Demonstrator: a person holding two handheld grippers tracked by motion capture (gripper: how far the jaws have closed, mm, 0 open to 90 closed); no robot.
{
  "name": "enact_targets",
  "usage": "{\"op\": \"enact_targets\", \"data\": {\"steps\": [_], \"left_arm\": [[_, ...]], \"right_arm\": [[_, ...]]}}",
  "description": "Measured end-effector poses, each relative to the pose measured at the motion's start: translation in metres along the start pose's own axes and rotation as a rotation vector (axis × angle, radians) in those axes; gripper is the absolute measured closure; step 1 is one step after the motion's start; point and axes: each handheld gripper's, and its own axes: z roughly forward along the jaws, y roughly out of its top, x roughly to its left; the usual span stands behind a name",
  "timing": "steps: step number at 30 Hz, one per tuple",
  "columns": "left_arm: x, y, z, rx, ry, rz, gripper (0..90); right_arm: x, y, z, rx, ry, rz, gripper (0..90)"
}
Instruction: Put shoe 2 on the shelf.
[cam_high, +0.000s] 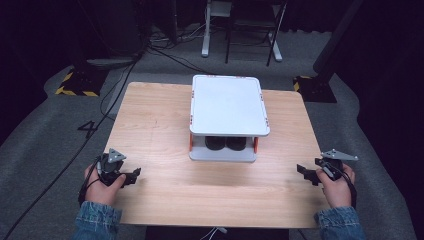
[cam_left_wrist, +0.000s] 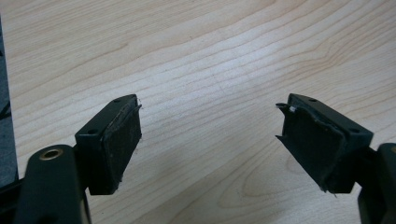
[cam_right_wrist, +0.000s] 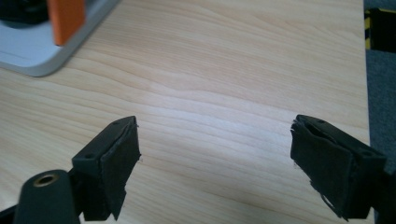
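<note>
Resting at the near corners of the pale wooden table (cam_high: 165, 125), the left gripper (cam_high: 131, 176) and right gripper (cam_high: 304, 172) both gape empty. That probably keeps them clear of the white two-tier shelf with orange posts (cam_high: 227, 102), whose two round black objects (cam_high: 225, 144) sit tucked underneath.

Lab or test bay: my table (cam_high: 150, 130) on grey carpet, floor cables (cam_high: 165, 52), hazard-taped stand bases (cam_high: 77, 82).

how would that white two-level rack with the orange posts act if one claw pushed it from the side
The white rack would probably slide rather than tip: its flat base sits broad on the smooth wooden table. It looks like stiff, fairly light plastic. The two dark round things on its lower shelf seem loose, so they might shift or roll.
</note>
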Motion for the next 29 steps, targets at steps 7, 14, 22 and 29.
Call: {"op": "enact_targets", "data": {"steps": [7,14,22,29], "left_arm": [[0.001,-0.005,0.008,0.022,0.002,-0.002,19.8],[0.001,-0.007,0.013,0.014,0.001,-0.006,19.8],[-0.001,-0.007,0.016,0.010,0.003,0.006,19.7],[0.000,-0.007,0.015,-0.004,0.005,0.004,19.7]], "right_arm": [[-0.003,-0.009,0.012,0.051,0.006,-0.016,16.4],[0.000,-0.014,0.028,0.035,-0.004,-0.042,17.2],[0.002,-0.015,0.037,-0.001,-0.001,-0.059,14.5],[0.002,-0.015,0.037,0.000,-0.001,-0.058,14.4]]}}
